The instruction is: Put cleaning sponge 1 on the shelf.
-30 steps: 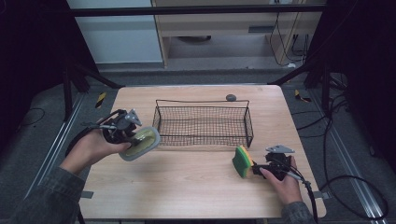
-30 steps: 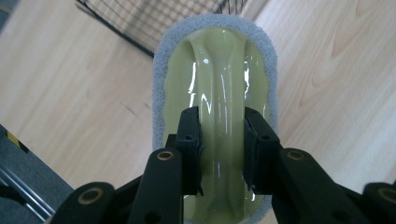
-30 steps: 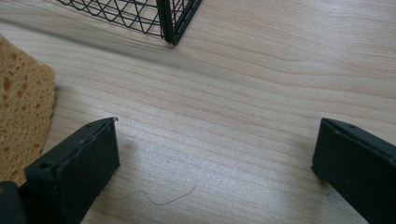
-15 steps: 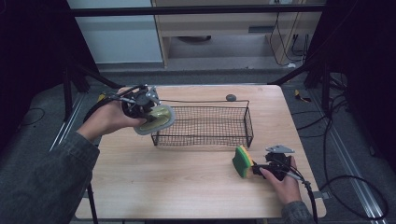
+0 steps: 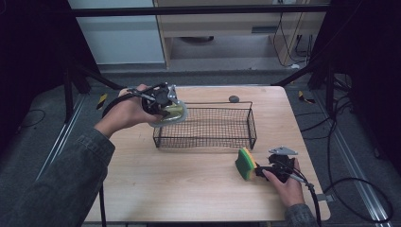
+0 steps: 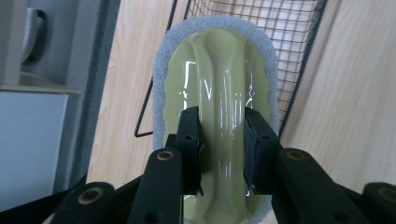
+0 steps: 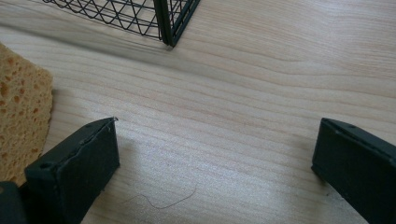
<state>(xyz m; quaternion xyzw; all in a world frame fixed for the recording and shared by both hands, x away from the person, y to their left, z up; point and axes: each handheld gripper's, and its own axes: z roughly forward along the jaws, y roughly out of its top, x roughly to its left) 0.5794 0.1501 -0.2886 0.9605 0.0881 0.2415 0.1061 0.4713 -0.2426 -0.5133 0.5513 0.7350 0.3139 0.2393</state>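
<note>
The scrubber (image 5: 174, 112), clamped by its glossy ridge in the left gripper (image 5: 163, 101), has been carried from the table up to the wire basket's (image 5: 250, 124) left end, so a drop seems near. Its long axis runs along the jaws. Farther right, beside the sponge (image 5: 245, 163), the right gripper (image 5: 265, 171) is held agape, empty.

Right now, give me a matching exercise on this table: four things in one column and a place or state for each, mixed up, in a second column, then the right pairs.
Things:
1. scrubber pad
2. yellow-green sponge
3. wire basket
4. right gripper

Places or states:
a. lies on the table beside the open jaws
b. jaws open, nothing between them
c. clamped by its handle in the left gripper, over the basket's left end
d. stands mid-table

Pairs: 1-c, 2-a, 3-d, 4-b
</note>
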